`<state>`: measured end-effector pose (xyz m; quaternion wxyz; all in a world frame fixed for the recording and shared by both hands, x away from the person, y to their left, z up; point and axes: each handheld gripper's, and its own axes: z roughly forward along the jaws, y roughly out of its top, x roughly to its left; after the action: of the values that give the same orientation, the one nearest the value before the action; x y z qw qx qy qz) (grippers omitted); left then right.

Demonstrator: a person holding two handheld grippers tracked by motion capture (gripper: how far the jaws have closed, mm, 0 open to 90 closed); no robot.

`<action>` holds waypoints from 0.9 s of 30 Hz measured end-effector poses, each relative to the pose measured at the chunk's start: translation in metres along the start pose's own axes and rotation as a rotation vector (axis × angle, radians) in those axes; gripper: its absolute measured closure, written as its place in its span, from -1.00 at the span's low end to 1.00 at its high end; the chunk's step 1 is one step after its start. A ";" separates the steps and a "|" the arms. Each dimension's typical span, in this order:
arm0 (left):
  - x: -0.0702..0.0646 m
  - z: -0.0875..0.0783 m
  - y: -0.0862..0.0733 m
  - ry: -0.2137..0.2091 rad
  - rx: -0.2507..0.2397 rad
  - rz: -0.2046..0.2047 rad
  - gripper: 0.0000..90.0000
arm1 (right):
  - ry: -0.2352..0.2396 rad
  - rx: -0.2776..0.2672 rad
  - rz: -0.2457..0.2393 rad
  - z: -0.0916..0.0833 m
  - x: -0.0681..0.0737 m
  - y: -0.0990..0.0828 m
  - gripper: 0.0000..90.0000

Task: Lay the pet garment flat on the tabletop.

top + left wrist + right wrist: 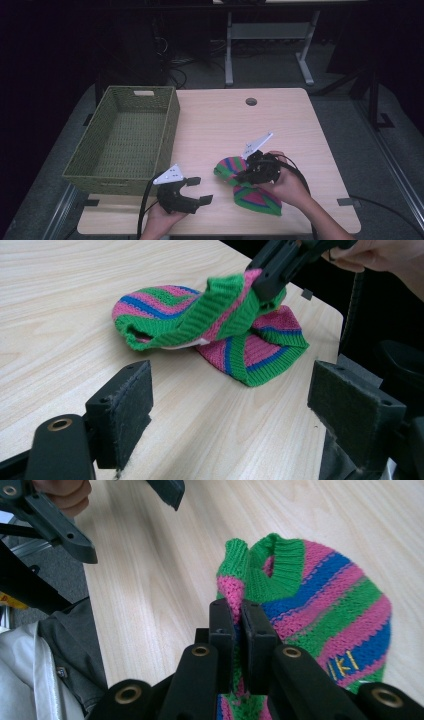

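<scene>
The striped knit hat [250, 187] lay near the front edge of the counter [215, 120], right of the woven basket [125, 140], and looked soft, light and floppy, likely to sag from any pinch. The right hand-held gripper [238, 630] was pinching a fold of its ribbed green brim, a sensible hold, while the left hand-held gripper [230, 395] hovered spread just beside it, holding nothing

Hat [210, 325]: ribbed knit cloth, matt, fuzzy. Table [215, 120]: pale wood-grain top, smooth, low sheen. Basket [125, 140]: green woven wicker, rough. Gripper [235, 405] pads [127, 405]: black, matt, felt-like; brass-looking screw inserts.
</scene>
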<state>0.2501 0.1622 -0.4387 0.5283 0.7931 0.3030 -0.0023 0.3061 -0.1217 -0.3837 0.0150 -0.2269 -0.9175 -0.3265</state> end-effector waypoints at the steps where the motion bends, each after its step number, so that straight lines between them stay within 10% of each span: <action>1: 0.000 0.000 0.000 0.000 0.000 0.002 -0.60 | 0.001 -0.004 0.003 -0.002 0.000 0.000 0.88; 27: -0.002 0.014 0.010 -0.012 0.003 0.021 -0.57 | 0.062 -0.129 0.059 -0.048 -0.011 -0.002 0.88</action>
<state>0.2575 0.1466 -0.4363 0.5290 0.7970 0.2916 -0.0022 0.3096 -0.1564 -0.3488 0.0384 -0.2439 -0.8866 -0.3910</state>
